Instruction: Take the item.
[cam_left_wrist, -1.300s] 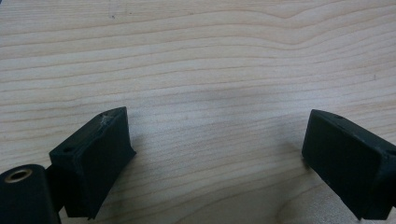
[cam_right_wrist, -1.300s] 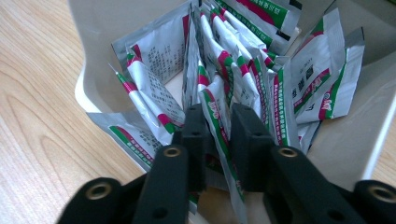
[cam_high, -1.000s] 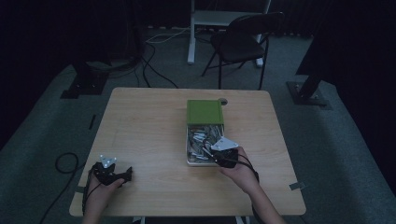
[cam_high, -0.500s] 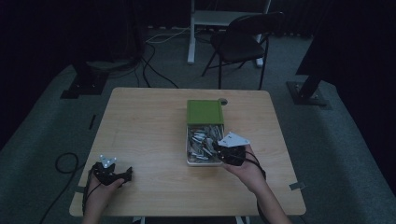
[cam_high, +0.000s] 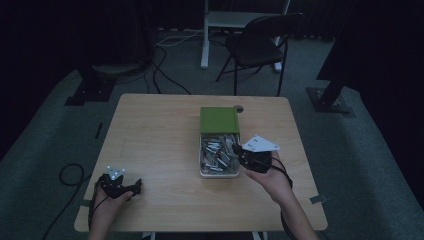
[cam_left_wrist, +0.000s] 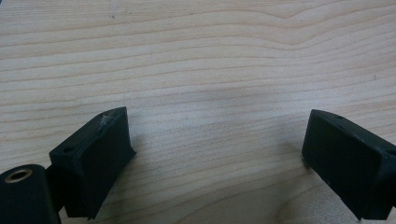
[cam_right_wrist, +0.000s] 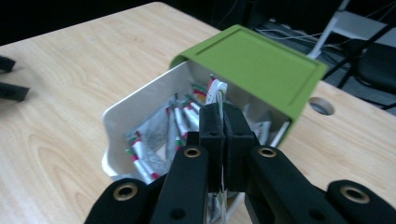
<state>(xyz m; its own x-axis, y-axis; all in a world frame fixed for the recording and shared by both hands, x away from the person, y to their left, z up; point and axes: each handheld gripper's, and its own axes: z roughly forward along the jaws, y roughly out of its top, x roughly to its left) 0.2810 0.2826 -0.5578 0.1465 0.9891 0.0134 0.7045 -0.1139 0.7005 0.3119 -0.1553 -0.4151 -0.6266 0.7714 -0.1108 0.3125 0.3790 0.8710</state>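
The right gripper (cam_right_wrist: 223, 140) is pinching a thin white paper sachet with red and green end stripes (cam_right_wrist: 216, 93) between its closed jaws, the sachet's long axis standing upward out of the fingertips and roughly along the jaws. It is hovering just over the near right part of the white rectangular tin (cam_high: 204, 165), which is holding a heap of like sachets (cam_right_wrist: 154, 149) and whose green sliding lid (cam_high: 219, 120) is covering only the far half. The held sachet is sitting directly above the open part of the tin, so the coming move is probably turning on lifting it clear of the tin and carrying it to bare wood. The right hand is by far the nearer one to the tin. The left gripper (cam_high: 120, 185) is resting well apart on the near left corner, its jaws standing wide with nothing but wood grain between them. The pale wooden table (cam_high: 150, 140) is otherwise bare around the tin, with a round cable hole (cam_right_wrist: 321, 106) just beyond the lid. The room is lying dim, with grey carpet, a dark folding chair (cam_high: 260, 45) and cables behind the table.
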